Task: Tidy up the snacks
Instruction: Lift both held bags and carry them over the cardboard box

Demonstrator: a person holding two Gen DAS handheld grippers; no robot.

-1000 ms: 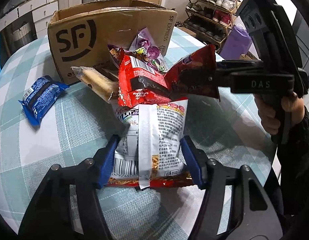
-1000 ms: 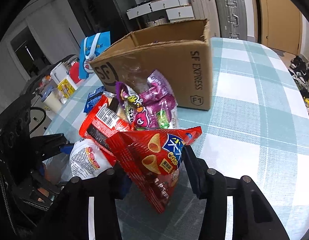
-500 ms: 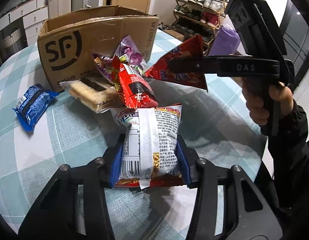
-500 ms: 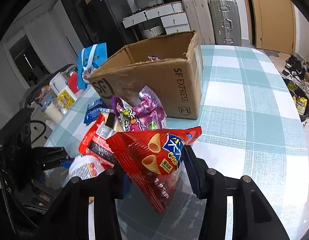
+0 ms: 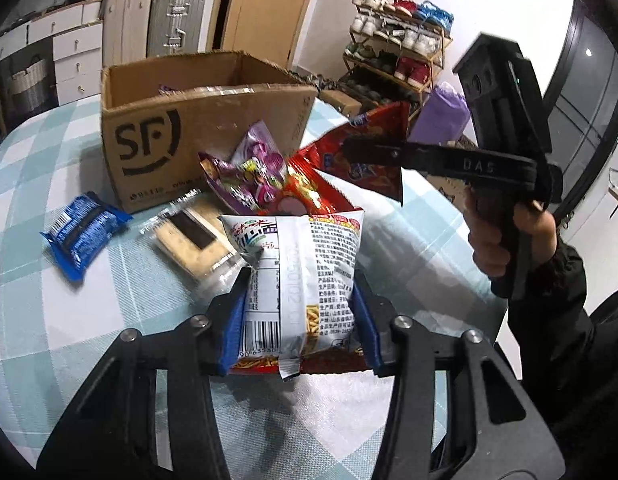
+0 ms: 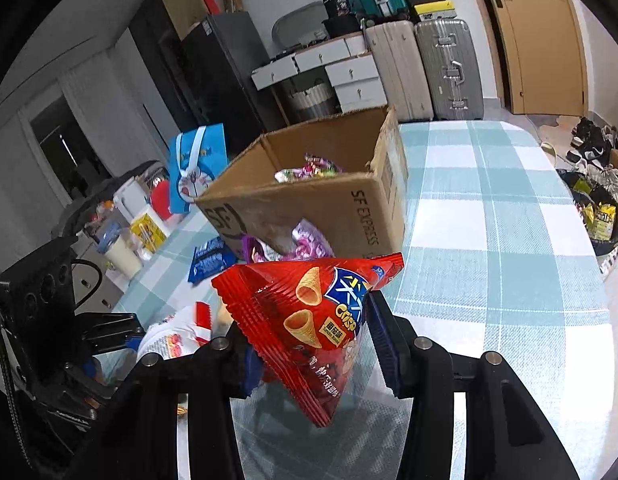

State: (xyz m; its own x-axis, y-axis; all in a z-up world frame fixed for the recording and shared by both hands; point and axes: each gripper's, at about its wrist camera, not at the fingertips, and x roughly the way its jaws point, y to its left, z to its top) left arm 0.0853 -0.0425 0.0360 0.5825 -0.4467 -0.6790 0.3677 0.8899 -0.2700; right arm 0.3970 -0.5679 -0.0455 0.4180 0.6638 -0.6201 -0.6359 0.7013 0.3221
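Observation:
My left gripper (image 5: 297, 320) is shut on a white noodle-snack bag (image 5: 305, 280) and holds it above the table. My right gripper (image 6: 317, 344) is shut on a red Crisp cone-snack bag (image 6: 313, 320), lifted in the air; this bag also shows in the left wrist view (image 5: 361, 156), right of the open SF cardboard box (image 5: 205, 120). The box (image 6: 309, 200) holds a pink candy bag (image 6: 309, 170). On the table in front of the box lie a purple candy bag (image 5: 249, 168), a red bag (image 5: 309, 196), a clear cracker pack (image 5: 197, 240) and a blue cookie pack (image 5: 83, 232).
The table has a teal checked cloth (image 6: 489, 220). Beyond its left edge in the right wrist view stand a blue gift bag (image 6: 197, 160) and kitchen items. A shoe rack (image 5: 397, 52), suitcases (image 5: 173, 20) and white drawers stand behind the table.
My left gripper closed on the white bag and lifted it. My right gripper rose higher with the red bag, so the inside of the box now shows.

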